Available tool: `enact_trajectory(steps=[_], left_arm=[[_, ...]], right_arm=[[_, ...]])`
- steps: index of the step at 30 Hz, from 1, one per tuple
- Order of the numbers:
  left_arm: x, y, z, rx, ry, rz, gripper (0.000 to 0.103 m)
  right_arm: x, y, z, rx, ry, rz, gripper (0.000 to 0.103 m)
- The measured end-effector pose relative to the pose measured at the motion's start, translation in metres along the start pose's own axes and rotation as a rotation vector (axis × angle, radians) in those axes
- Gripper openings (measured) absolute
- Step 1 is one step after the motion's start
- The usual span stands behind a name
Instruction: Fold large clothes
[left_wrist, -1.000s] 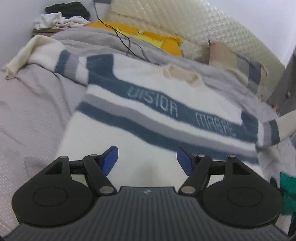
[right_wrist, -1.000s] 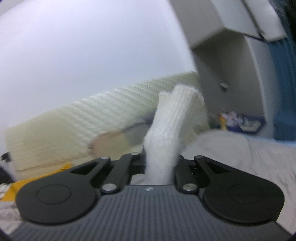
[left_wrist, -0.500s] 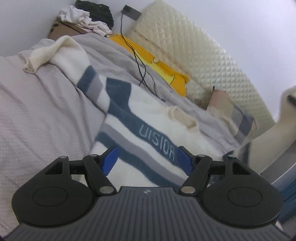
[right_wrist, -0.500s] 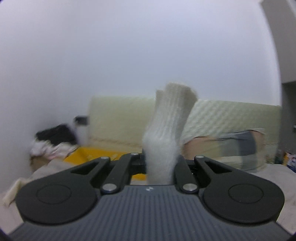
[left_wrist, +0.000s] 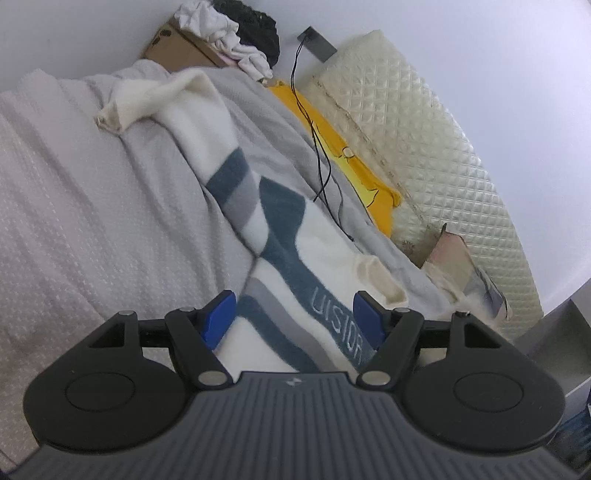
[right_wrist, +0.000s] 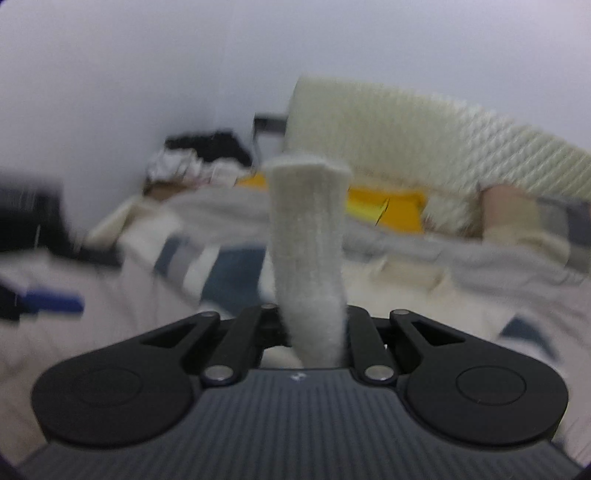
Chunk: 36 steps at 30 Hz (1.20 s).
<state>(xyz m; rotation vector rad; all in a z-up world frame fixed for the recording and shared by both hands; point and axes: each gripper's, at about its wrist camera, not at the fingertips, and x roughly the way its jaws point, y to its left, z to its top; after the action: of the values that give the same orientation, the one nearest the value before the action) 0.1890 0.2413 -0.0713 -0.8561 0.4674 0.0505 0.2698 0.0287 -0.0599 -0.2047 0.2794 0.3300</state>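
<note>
Fuzzy ribbed knit cuff (right_wrist: 308, 254) in R gripper (right_wrist: 314, 328) jaws

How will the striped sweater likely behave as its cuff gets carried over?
Likely floppy: the sweater drapes over the bedding's wrinkles. Its fuzzy knit cuff, pinched in the right gripper, probably won't slip. Lifted, the sleeve would probably sag and trail.
</note>
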Motion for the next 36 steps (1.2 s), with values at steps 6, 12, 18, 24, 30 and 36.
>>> enact_trajectory(steps=[6, 12, 18, 24, 30, 36], left_arm=[[0.014, 0.003, -0.001, 0.023, 0.035, -0.009, 0.075], [0.018, -0.001, -0.005, 0.041, 0.047, -0.055, 0.075], [0.013, -0.011, -0.011, 0.114, 0.041, -0.055, 0.075], [0.007, -0.028, -0.028, 0.216, 0.068, -0.071, 0.074], [0.018, -0.053, -0.061, 0.371, 0.123, -0.047, 0.073], [0.036, -0.068, -0.094, 0.502, 0.185, 0.003, 0.063]], right_arm=[[0.017, 0.022, -0.031, -0.047, 0.11, 0.028, 0.013], [0.018, 0.026, -0.039, -0.037, 0.183, 0.138, 0.055], [-0.013, 0.018, -0.044, -0.021, 0.205, 0.209, 0.057], [-0.05, -0.018, -0.049, 0.084, 0.185, 0.217, 0.059], [-0.055, -0.065, -0.058, 0.21, 0.151, 0.11, 0.059], [-0.034, -0.097, -0.064, 0.267, 0.125, 0.043, 0.059]])
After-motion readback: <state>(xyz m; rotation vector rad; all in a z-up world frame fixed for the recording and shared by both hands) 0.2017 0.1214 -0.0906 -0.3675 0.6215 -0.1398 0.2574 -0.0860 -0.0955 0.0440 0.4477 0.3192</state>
